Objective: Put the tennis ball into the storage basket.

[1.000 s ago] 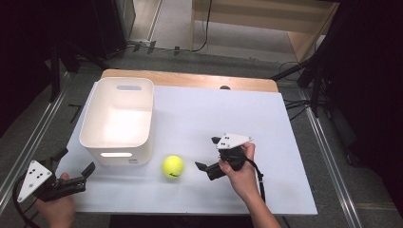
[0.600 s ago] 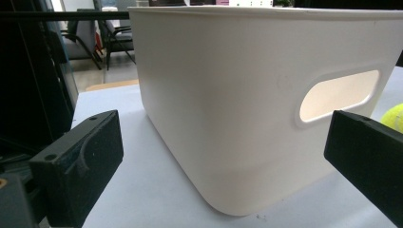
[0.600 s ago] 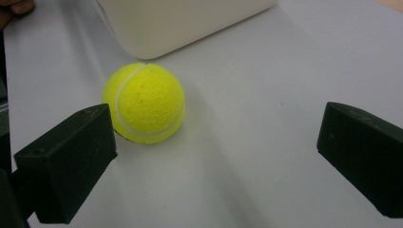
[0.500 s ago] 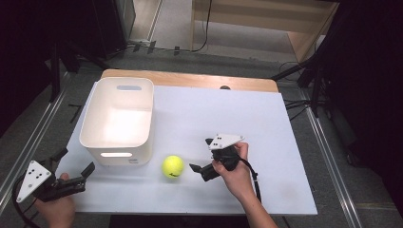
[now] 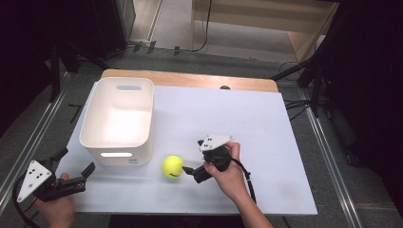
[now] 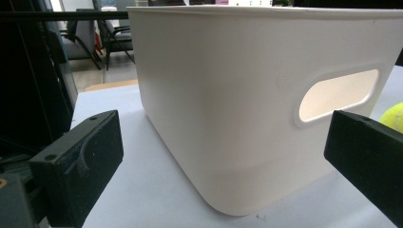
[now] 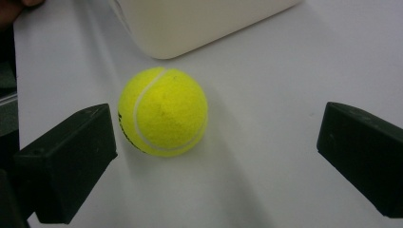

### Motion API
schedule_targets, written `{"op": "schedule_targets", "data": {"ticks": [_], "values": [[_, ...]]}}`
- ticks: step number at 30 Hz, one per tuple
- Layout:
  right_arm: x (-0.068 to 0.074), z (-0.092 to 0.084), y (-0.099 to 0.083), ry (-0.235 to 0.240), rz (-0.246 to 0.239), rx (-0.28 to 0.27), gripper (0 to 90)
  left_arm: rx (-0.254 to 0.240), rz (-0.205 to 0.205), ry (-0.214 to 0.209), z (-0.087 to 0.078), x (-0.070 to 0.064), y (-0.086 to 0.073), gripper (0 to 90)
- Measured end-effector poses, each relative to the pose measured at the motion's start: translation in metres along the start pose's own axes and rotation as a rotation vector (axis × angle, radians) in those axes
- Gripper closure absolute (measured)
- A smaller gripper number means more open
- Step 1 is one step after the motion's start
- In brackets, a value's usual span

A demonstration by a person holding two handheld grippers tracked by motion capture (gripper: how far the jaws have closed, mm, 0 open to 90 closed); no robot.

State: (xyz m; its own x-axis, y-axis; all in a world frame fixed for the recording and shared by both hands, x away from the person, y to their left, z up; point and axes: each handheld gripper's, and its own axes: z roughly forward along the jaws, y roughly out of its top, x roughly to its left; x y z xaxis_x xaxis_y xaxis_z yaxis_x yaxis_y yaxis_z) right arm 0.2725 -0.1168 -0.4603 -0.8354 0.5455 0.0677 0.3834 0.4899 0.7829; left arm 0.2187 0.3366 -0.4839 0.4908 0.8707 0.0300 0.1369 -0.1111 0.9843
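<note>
Clearly the right gripper [image 5: 188, 173] is nearer, jaws spread wide and empty, with the tennis ball [image 5: 172, 166] on the table [image 5: 266, 123] just ahead, off toward one jaw, near the white bin [image 5: 119, 118].

white table [image 5: 266, 123] | on it: white bin [image 5: 119, 121], tennis ball [image 5: 172, 166] nr bin front

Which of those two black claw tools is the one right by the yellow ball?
The right gripper, held near the table's middle: its open jaws point at the tennis ball just ahead. The left gripper sits at the near left corner, facing the white bin.
</note>
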Motion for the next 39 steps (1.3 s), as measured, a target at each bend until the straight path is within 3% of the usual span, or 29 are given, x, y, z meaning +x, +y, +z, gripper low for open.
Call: {"op": "schedule_targets", "data": {"ticks": [16,24,28,39], "values": [[0.012,0.021,0.007,0.078,-0.012,0.037,0.0,-0.002,-0.002,0.000,0.000,0.000,0.000,0.0],[0.018,0.033,0.009,0.067,-0.023,0.078,0.0,-0.006,-0.004,-0.003,0.000,0.000,0.000,0.0],[0.021,0.039,0.010,0.094,-0.012,0.103,0.0,-0.005,-0.004,-0.003,0.000,0.001,0.000,0.0],[0.024,0.050,0.010,0.112,-0.021,0.146,0.0,-0.008,-0.007,-0.003,0.000,0.001,0.000,0.0]]}}
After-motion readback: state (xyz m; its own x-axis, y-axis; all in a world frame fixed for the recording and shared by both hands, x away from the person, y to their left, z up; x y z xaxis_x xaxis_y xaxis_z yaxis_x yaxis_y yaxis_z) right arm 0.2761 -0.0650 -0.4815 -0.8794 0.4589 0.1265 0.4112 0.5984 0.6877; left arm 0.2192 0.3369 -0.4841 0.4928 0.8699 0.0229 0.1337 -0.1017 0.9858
